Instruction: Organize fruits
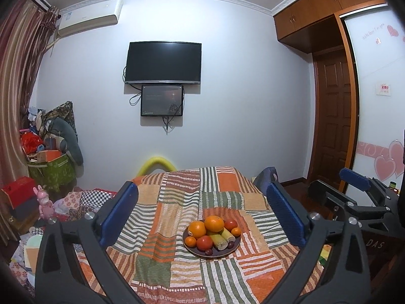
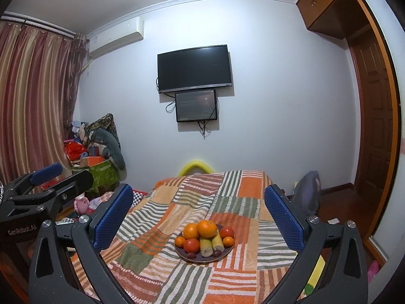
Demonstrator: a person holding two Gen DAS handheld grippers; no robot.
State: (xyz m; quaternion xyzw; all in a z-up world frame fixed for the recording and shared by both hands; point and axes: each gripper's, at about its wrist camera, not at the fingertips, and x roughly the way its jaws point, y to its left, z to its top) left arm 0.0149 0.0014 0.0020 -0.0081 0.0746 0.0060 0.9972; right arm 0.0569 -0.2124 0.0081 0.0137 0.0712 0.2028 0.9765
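A dark round plate [image 1: 195,252] [image 2: 188,260] sits on the striped patchwork cloth [image 1: 177,273] [image 2: 162,271]. On it lie two large oranges [image 1: 214,223] [image 2: 207,228], small tangerines [image 1: 190,241] [image 2: 180,241], red tomatoes [image 1: 204,242] [image 2: 191,245], two green-yellow sugarcane pieces [image 1: 219,240] [image 2: 205,247] and small dark grapes [image 1: 208,251] [image 2: 191,255]. My left gripper [image 1: 202,215] is open and empty, above and short of the plate. My right gripper [image 2: 200,215] is open and empty, likewise short of the plate. Each gripper shows at the edge of the other's view [image 1: 354,190] [image 2: 50,179].
The cloth covers a table that ends at the far wall under a TV [image 1: 164,62] [image 2: 194,68]. Cluttered boxes and toys [image 1: 48,159] [image 2: 96,157] stand at the left. A wooden door [image 1: 331,116] and wardrobe stand at the right. A purple bag [image 2: 307,192] sits right of the table.
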